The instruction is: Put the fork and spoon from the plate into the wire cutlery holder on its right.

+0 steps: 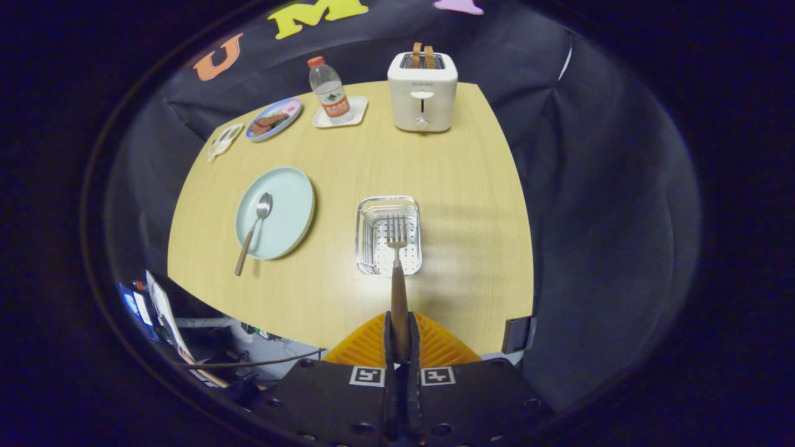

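Note:
My gripper (400,338) is shut on the wooden handle of a fork (397,261). The fork points straight ahead, its metal tines hanging over the open top of the wire cutlery holder (366,233). That holder is a small rectangular metal basket standing on the wooden table (472,205) just beyond my fingers. To its left lies a pale green plate (289,205). A spoon (253,231) with a wooden handle rests on the plate, bowl toward the far side, handle sticking out over the plate's near rim.
A white toaster (422,93) with two slices in it stands at the table's far edge. Left of it are a water bottle (330,92) on a small white tray, a plate of food (273,119) and a small white dish (223,140).

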{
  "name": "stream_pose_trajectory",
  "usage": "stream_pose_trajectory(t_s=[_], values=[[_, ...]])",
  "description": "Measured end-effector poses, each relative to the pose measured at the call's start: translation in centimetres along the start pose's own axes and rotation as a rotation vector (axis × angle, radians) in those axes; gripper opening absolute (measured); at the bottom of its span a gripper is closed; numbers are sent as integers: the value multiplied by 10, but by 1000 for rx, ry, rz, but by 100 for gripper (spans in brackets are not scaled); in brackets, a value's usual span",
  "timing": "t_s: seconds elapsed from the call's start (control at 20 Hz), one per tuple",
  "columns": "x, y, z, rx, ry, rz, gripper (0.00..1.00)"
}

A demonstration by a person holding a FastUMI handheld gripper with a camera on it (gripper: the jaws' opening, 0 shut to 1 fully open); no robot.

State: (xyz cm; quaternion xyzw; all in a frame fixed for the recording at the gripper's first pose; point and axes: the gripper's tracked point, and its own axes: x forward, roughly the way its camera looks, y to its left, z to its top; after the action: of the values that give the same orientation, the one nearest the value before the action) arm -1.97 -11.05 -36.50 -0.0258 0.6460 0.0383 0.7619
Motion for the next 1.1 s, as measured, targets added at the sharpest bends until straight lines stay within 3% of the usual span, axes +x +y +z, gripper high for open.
stream_pose_trajectory(t_s=[0.5,0.75,0.95,1.0,1.1], values=[[5,4,25,26,-47,2,16],[-2,18,41,19,-159,1,42],[-17,25,70,-5,-312,-77,51],[-20,35,77,-6,-339,-64,51],[-25,59,82,-4,-370,-24,67]])
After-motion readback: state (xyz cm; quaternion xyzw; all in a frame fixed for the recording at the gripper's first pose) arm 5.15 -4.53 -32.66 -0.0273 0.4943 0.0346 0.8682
